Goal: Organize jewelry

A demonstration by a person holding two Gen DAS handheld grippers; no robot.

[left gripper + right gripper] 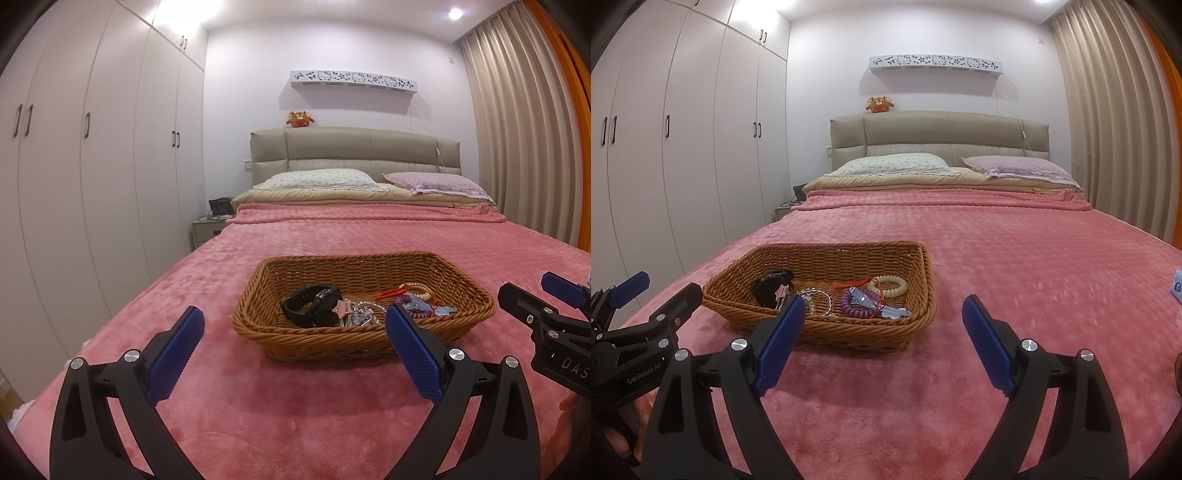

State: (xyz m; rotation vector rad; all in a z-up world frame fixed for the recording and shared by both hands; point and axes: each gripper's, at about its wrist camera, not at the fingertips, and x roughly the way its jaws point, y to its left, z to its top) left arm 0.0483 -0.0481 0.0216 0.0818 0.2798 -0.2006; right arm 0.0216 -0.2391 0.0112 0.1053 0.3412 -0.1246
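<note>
A brown wicker basket (369, 273) (827, 258) sits on the pink blanket. It holds a black watch (314, 304) (768, 286), a silver chain (364, 314) (816, 299), a purple coil band (419, 312) (853, 306), a cream bead bracelet (890, 286), a red cord (391, 293) (851, 284) and a light blue clip (445, 311) (895, 313). My left gripper (295, 332) is open and empty, just short of the basket's near rim. My right gripper (882, 314) is open and empty, to the right of the basket's near corner.
The pink blanket (295, 406) covers the bed, with two pillows (317, 179) and a headboard at the far end. Wardrobes (92, 147) line the left wall; a nightstand (207, 225) stands beside the bed. A small blue box (1176, 286) lies at the right edge.
</note>
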